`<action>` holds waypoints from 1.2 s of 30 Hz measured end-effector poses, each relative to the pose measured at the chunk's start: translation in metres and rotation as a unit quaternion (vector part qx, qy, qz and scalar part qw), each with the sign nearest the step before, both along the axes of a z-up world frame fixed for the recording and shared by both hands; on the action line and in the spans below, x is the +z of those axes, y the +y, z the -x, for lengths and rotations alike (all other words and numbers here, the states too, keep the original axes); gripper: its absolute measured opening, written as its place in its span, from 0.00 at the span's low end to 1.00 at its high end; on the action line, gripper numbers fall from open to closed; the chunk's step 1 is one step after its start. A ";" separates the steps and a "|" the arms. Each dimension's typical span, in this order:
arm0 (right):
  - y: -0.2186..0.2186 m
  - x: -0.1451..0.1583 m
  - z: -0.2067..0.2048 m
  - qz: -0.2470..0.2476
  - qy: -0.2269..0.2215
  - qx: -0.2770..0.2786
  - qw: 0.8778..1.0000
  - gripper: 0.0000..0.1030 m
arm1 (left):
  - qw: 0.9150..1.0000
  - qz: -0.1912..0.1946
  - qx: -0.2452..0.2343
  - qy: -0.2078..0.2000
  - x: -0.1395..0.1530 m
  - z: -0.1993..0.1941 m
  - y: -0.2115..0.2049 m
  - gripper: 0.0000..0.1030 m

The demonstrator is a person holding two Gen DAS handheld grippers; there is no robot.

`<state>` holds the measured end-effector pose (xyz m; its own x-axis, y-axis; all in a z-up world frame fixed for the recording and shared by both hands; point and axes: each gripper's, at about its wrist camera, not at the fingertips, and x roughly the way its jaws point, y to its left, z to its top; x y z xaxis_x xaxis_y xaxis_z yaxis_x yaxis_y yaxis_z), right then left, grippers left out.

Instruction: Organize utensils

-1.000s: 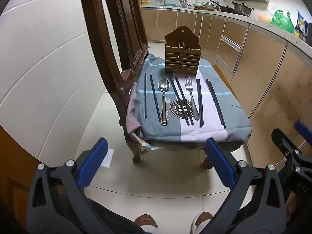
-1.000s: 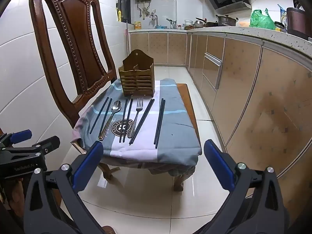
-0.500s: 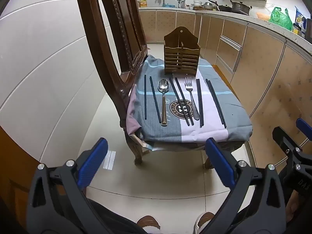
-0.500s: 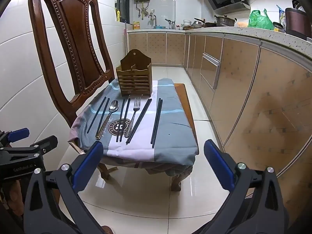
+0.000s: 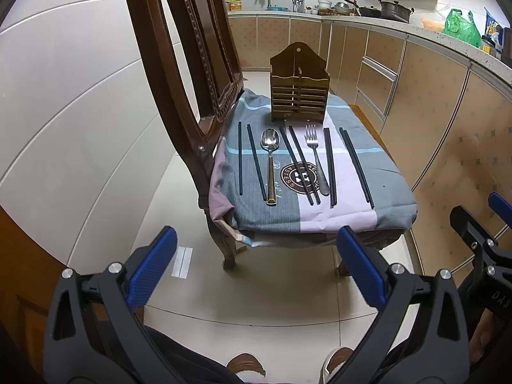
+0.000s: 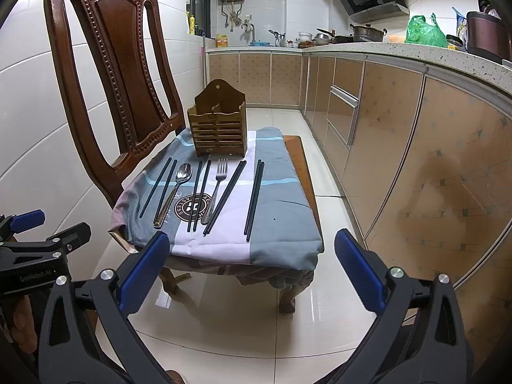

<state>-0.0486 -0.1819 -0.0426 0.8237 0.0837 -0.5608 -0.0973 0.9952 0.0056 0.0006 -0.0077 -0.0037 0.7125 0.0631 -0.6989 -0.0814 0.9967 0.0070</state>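
Both grippers, left gripper [image 5: 256, 265] and right gripper [image 6: 252, 264], have edged closer to the chair [image 6: 112, 73], fingers spread wide, holding nothing; utensils untouched beside the holder [image 6: 217, 128].

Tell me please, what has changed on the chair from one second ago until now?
Both open grippers, left and right, came slightly nearer the chair; nothing was gripped. The spoon, fork, chopsticks and wooden holder stayed put.

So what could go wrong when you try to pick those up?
The chopsticks are thin, lie flat and close together, so the open left gripper might nudge neighbours or grab two. The cloth drapes loosely over the seat; a tug could slide the fork and spoon.
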 end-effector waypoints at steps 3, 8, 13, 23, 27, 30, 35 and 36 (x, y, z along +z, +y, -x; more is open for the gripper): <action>-0.001 0.000 0.001 0.000 0.001 -0.001 1.000 0.98 | 1.000 0.001 0.001 0.001 0.000 0.000 0.000 0.96; 0.000 0.000 0.000 0.001 0.001 -0.001 1.000 0.98 | 1.000 -0.002 0.001 0.001 -0.001 0.000 0.001 0.96; -0.001 0.000 0.001 0.002 0.001 -0.001 1.000 0.98 | 1.000 -0.003 0.001 0.001 -0.001 0.000 0.001 0.96; -0.003 -0.001 0.003 0.010 0.004 0.000 1.000 0.98 | 1.000 -0.006 -0.002 -0.003 -0.002 0.002 -0.002 0.96; -0.004 -0.001 0.003 0.011 0.005 -0.003 1.000 0.98 | 1.000 -0.003 -0.001 -0.003 -0.002 0.003 -0.002 0.96; -0.002 -0.001 0.002 0.012 0.005 -0.004 1.000 0.98 | 1.000 -0.006 -0.002 -0.003 -0.002 0.003 -0.002 0.96; -0.004 -0.002 0.003 0.012 0.005 -0.005 1.000 0.98 | 1.000 -0.005 0.000 -0.001 -0.001 0.002 -0.001 0.96; -0.003 -0.002 0.002 0.012 0.006 -0.005 1.000 0.98 | 1.000 -0.005 0.001 0.000 -0.001 0.002 0.000 0.96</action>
<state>-0.0510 -0.1853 -0.0446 0.8179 0.0619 -0.5720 -0.0875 0.9960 -0.0172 -0.0016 -0.0081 -0.0050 0.7131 0.0715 -0.6975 -0.0826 0.9964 0.0177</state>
